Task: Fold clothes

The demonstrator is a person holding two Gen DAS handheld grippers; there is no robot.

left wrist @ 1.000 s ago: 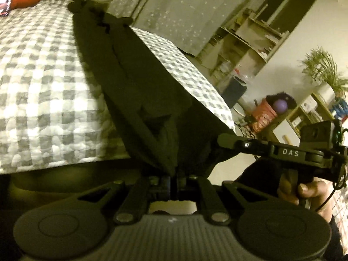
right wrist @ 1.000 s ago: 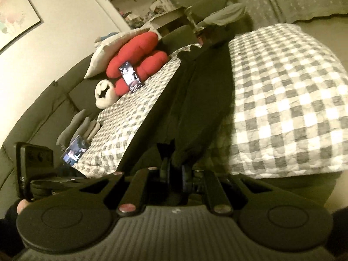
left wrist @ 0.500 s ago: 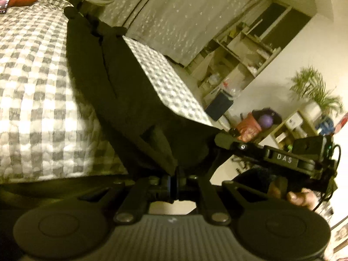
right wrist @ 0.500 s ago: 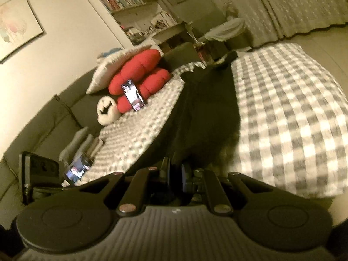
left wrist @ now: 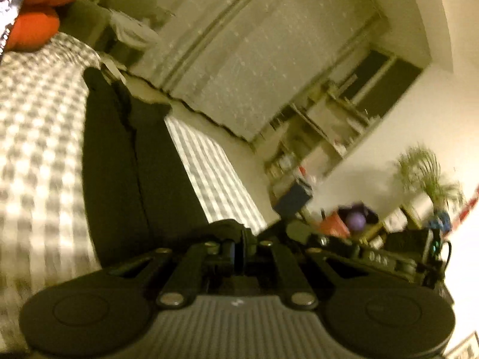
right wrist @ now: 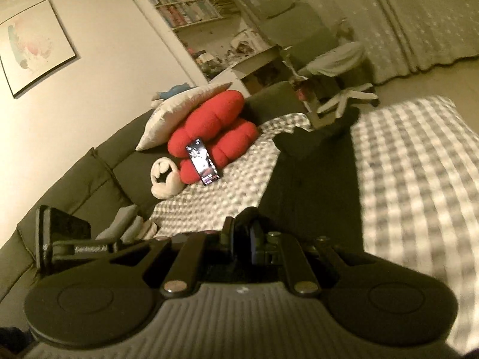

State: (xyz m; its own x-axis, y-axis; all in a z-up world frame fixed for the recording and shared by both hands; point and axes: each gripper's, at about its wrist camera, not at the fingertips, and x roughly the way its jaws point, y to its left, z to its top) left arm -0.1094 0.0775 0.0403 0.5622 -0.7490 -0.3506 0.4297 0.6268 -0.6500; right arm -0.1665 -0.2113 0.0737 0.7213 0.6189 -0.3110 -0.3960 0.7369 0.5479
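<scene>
Left wrist view shows the left gripper [left wrist: 238, 254] clenched on one near corner of a dark garment [left wrist: 125, 185], a bunch of the cloth pinched between its closed jaws. From there the garment runs away from the fingers as a long dark strip, stretched over a grey-and-white checked blanket [left wrist: 39, 155], its far end lying near the blanket's far edge. A seam or split runs down the middle of the strip. To the right in this view, the other tool is partly visible, blurred, against shelves and a potted plant [left wrist: 425, 173].

Right wrist view has the right gripper [right wrist: 242, 243] clamped on the garment's other near corner, a dark fold of cloth bulging up between the two fingers. The garment [right wrist: 314, 185] reaches forward from the jaws across the checked blanket [right wrist: 419, 179], with blanket showing on both sides of it. Left of the garment lie red cushions [right wrist: 212, 128], a phone [right wrist: 203, 161] leaning against them, and a pale pillow [right wrist: 176, 113] on a dark sofa [right wrist: 74, 179].
</scene>
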